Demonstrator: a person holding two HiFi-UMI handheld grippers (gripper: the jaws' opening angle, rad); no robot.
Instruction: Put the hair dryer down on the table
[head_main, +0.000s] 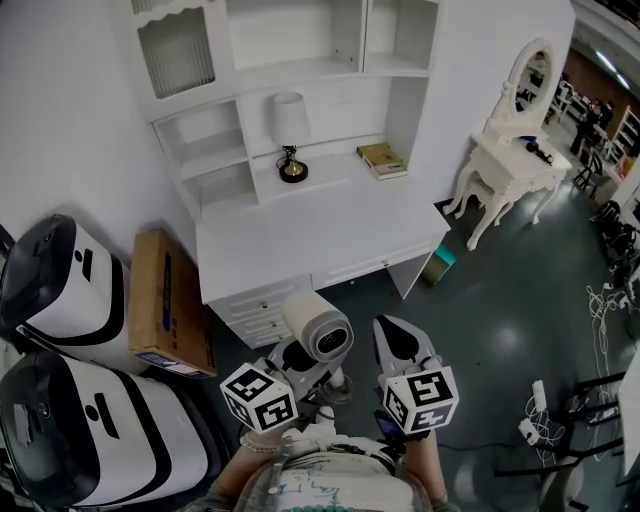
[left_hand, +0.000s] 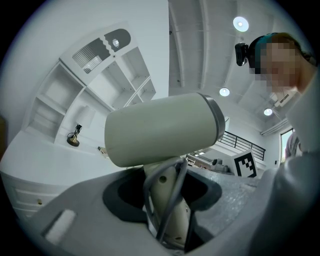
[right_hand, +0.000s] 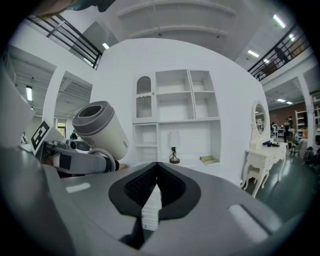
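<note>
A pale grey-white hair dryer is held up in the air in front of the white desk, its barrel end facing the head camera. My left gripper is shut on the dryer's handle, with the cord running down along the handle between the jaws. The barrel fills the middle of the left gripper view. My right gripper hovers just right of the dryer, jaws shut with nothing between them. From the right gripper view the hair dryer and the left gripper show at the left.
The desk carries a small lamp and a book under white shelves. A cardboard box and two white-and-black machines stand at the left. A white dressing table is at the right; cables lie on the dark floor.
</note>
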